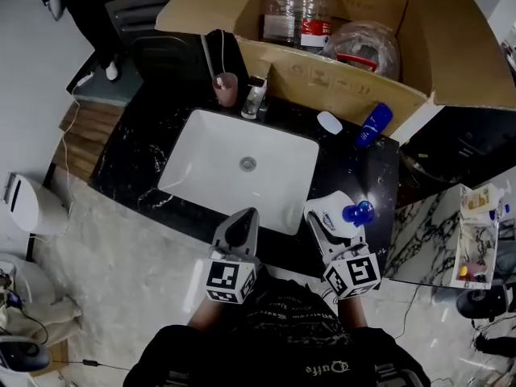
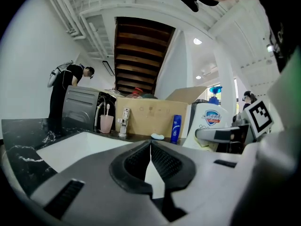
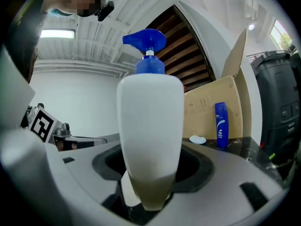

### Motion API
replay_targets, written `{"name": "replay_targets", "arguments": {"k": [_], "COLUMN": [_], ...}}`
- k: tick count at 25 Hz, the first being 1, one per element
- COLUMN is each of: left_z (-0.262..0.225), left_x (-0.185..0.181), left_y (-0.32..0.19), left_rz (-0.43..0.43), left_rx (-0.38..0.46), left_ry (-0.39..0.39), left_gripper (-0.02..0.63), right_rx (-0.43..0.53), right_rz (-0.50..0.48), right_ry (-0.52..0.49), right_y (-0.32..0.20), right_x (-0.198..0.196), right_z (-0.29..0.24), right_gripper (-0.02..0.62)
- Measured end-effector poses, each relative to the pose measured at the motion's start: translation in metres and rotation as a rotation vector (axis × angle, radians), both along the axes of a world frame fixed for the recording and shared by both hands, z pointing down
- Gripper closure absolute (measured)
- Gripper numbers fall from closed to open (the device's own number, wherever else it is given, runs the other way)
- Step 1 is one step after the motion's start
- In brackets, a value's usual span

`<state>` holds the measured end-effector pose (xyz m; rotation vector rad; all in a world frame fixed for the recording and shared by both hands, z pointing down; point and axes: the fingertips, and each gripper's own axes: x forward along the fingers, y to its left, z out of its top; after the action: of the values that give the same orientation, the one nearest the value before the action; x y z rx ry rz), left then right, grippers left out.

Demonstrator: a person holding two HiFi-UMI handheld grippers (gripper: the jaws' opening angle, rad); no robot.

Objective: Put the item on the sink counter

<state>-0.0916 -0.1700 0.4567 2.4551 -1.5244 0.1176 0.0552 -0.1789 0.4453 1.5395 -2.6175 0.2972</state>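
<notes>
Mid-carry: the right gripper [image 1: 339, 234] clamps the pump soap bottle [image 3: 150, 126] in its fingers; the left gripper [image 2: 150, 160] has fingers closed, empty. Next, set it upright on the tabletop [image 1: 355, 176], three o'clock of the sink [image 1: 201, 160].

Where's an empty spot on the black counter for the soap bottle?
Bare counter lies left of the white basin, out to the counter's left edge, and on the right, in front of the blue bottle. The back strip along the cardboard box is crowded: pink cup, faucet, white soap.
</notes>
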Motion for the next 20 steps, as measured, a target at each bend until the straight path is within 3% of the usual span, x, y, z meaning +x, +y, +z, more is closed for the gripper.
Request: {"name": "replay_targets", "arguments": {"k": [7,13,20], "left_z": [0.009,0.005,0.004], "left_x": [-0.038,-0.037,-0.037], "left_y": [-0.037,-0.052,-0.053], "left_rz": [0.01,0.039,0.005], "left_rx": [-0.026,-0.015,-0.018], "left_ry": [0.002,0.007,0.006], "left_gripper": [0.598,0.598,0.598], "right_rx": [0.024,0.037,0.057], "right_rz": [0.035,0.016,-0.007], "right_ry": [0.033,0.077,0.064], "right_y": [-0.055,-0.098,-0.142], "right_x": [-0.022,-0.03,-0.029], "right_z": [-0.012,-0.032,-0.052], "right_gripper": [0.333,0.333,0.333]}}
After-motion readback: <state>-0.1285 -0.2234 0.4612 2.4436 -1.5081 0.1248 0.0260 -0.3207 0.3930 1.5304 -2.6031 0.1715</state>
